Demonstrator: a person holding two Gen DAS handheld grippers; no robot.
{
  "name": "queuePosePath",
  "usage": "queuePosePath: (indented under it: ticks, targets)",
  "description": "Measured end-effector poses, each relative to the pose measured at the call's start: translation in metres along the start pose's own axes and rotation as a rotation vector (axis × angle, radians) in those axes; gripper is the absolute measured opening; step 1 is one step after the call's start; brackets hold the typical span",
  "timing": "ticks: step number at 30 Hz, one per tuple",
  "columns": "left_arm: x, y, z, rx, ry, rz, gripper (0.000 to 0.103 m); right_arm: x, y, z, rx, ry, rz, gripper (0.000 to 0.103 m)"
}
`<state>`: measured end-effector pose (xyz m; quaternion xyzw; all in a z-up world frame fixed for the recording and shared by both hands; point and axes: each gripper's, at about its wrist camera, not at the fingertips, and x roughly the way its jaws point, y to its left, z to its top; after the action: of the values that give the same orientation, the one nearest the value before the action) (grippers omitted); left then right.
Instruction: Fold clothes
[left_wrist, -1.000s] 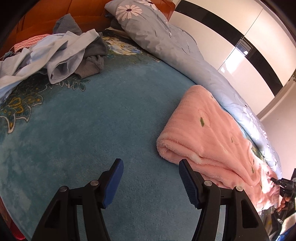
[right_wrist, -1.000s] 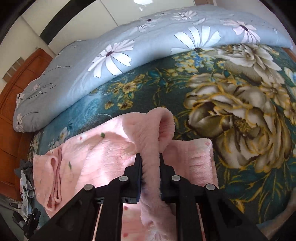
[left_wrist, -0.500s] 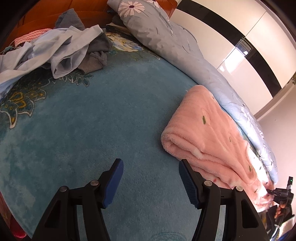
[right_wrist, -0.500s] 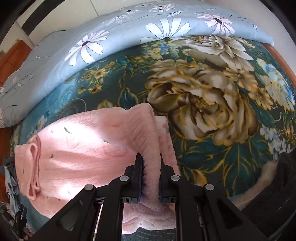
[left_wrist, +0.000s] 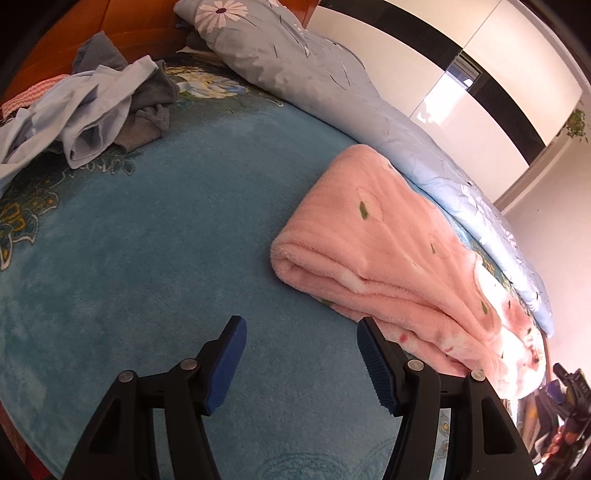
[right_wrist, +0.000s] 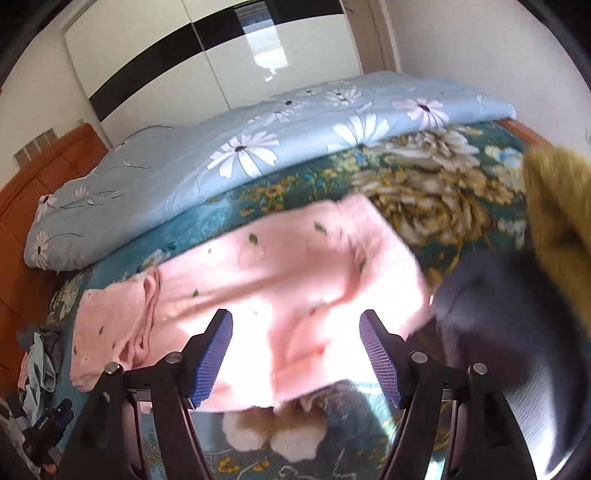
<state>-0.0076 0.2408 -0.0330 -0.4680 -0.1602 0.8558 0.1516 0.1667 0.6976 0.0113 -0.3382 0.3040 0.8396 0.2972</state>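
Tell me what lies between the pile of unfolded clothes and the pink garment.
Only bare teal bedspread separates the clothes pile from the folded pink garment; the left wrist view shows it.

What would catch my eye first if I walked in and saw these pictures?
Probably the fluffy pink garment, folded into a thick bundle on the teal flowered bedspread, just right of the open left gripper. Behind it, along the far edge of the bed, lies a long pale blue quilt with white daisies. A heap of unfolded blue and grey clothes waits near the headboard.
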Motion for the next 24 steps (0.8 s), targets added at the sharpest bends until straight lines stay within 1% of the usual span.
queuePosePath:
  ticks: [2, 3, 5, 8, 10, 14, 16, 17, 18, 19, 20, 21, 22, 23, 24]
  targets:
    - [0.0, -0.004, 0.001, 0.018, 0.002, -0.005, 0.066, 0.02, -0.007, -0.019, 0.106, 0.014, 0.019, 0.072]
    - [0.0, -0.005, 0.002, 0.027, -0.001, -0.007, 0.066, 0.027, -0.015, -0.025, 0.2, 0.005, 0.014, 0.072]
    - [-0.001, -0.008, 0.006, 0.052, -0.01, 0.0, 0.066, 0.031, -0.033, -0.035, 0.406, -0.071, 0.035, 0.072]
    - [-0.001, -0.009, 0.018, 0.095, -0.029, 0.019, 0.066, 0.044, -0.042, -0.031, 0.534, -0.142, -0.001, 0.072]
    - [0.0, -0.008, 0.027, 0.122, -0.044, 0.03, 0.066, 0.053, -0.046, -0.025, 0.588, -0.169, -0.03, 0.072]
    - [0.006, -0.009, 0.05, 0.184, -0.079, 0.042, 0.066, 0.064, -0.052, -0.012, 0.672, -0.26, -0.08, 0.073]
    - [0.016, -0.01, 0.062, 0.233, -0.092, 0.066, 0.066, 0.07, -0.051, -0.005, 0.675, -0.261, -0.072, 0.073]
    - [0.022, -0.01, 0.068, 0.255, -0.091, 0.082, 0.066, 0.072, -0.05, -0.002, 0.675, -0.26, -0.066, 0.074]
    - [0.029, -0.008, 0.073, 0.267, -0.082, 0.096, 0.066, 0.075, -0.049, 0.001, 0.674, -0.258, -0.06, 0.073]
    - [0.034, -0.005, 0.076, 0.267, -0.073, 0.094, 0.066, 0.078, -0.049, 0.005, 0.674, -0.256, -0.055, 0.065]
    - [0.038, -0.002, 0.077, 0.261, -0.064, 0.081, 0.066, 0.081, -0.048, 0.008, 0.673, -0.255, -0.049, 0.037]
    - [0.042, 0.002, 0.079, 0.254, -0.054, 0.068, 0.066, 0.082, -0.049, 0.011, 0.673, -0.241, -0.042, 0.024]
    - [0.045, 0.005, 0.079, 0.248, -0.044, 0.055, 0.066, 0.08, -0.048, 0.014, 0.657, -0.234, -0.035, 0.021]
    - [0.047, 0.007, 0.079, 0.245, -0.032, 0.039, 0.066, 0.075, -0.042, 0.02, 0.614, -0.235, -0.037, 0.018]
    - [0.049, 0.01, 0.078, 0.241, -0.02, 0.024, 0.066, 0.069, -0.033, 0.028, 0.55, -0.241, -0.042, 0.018]
